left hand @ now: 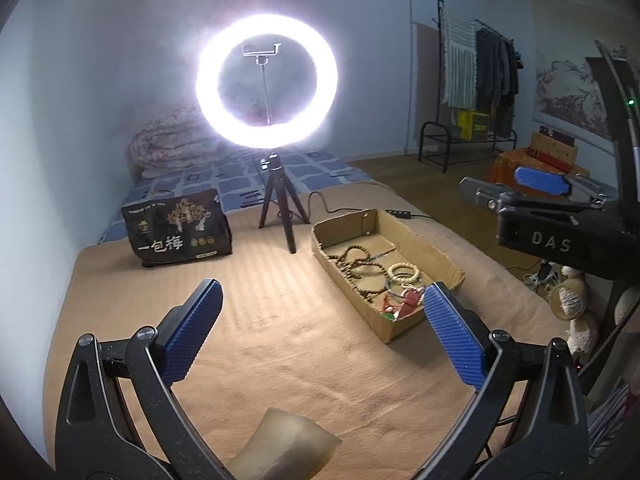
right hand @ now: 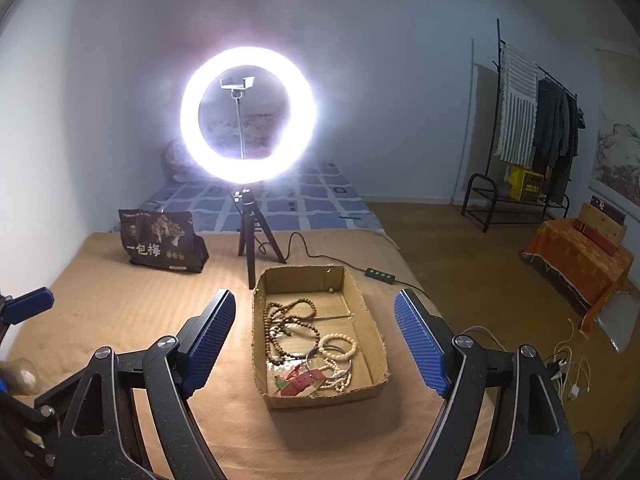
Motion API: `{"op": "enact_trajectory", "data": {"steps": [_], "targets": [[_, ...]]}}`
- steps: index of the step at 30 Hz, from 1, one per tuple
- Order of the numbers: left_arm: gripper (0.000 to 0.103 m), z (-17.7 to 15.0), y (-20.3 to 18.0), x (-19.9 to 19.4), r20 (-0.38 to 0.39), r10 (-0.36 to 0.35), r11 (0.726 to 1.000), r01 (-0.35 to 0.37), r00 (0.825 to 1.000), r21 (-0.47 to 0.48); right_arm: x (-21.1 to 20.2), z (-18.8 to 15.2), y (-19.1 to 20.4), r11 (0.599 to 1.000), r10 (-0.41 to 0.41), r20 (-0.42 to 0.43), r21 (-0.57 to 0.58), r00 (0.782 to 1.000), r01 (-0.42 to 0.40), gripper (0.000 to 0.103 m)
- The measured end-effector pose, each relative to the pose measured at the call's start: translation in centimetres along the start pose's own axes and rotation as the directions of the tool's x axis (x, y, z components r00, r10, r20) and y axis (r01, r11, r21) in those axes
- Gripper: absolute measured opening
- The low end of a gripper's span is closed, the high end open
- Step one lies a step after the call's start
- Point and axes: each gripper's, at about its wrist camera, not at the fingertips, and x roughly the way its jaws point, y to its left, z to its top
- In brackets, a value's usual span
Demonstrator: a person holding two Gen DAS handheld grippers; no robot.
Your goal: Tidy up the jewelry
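Note:
A shallow cardboard box (right hand: 362, 308) lies on the tan bedcover and holds brown wooden bead strings (right hand: 290, 326), cream bead bracelets (right hand: 338, 346) and a red piece (right hand: 300, 382). The box (left hand: 416, 240) also shows in the left wrist view, right of centre, with the beads (left hand: 356, 264). My left gripper (left hand: 324, 332) is open and empty, above the cover just left of the box. My right gripper (right hand: 316, 336) is open and empty, its fingers either side of the box from above. The right gripper's finger (left hand: 542, 180) shows at the right of the left view.
A lit ring light on a black tripod (right hand: 250, 236) stands behind the box. A black printed bag (right hand: 160, 246) stands at the back left. A cable with a switch (right hand: 380, 276) runs right of the box. A pale beige object (left hand: 284, 444) lies near the left gripper.

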Motion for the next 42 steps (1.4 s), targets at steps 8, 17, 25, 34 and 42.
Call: {"op": "enact_trajectory", "data": {"steps": [8, 17, 25, 34, 42], "targets": [[0.102, -0.03, 0.15, 0.05, 0.000, 0.014, 1.000, -0.014, 1.000, 0.003, 0.13, -0.22, 0.07, 1.000, -0.014, -0.005, 0.000, 1.000, 0.014, 0.082], [0.103, -0.06, 0.39, 0.08, 0.004, 0.022, 1.000, -0.022, 1.000, -0.007, 0.11, -0.25, 0.07, 1.000, -0.020, -0.002, 0.009, 1.000, 0.020, 0.083], [0.103, 0.05, 0.29, 0.00, 0.007, 0.025, 1.000, -0.025, 1.000, -0.005, 0.13, -0.33, 0.09, 1.000, -0.022, -0.003, 0.008, 1.000, 0.022, 0.083], [0.103, 0.12, 0.11, -0.16, 0.009, 0.024, 1.000, -0.024, 1.000, -0.003, 0.17, -0.51, 0.23, 1.000, -0.021, -0.011, -0.001, 1.000, 0.021, 0.083], [0.103, 0.12, 0.06, -0.17, 0.009, 0.023, 1.000, -0.023, 1.000, -0.004, 0.17, -0.50, 0.27, 1.000, -0.020, -0.013, -0.001, 1.000, 0.020, 0.083]]}}
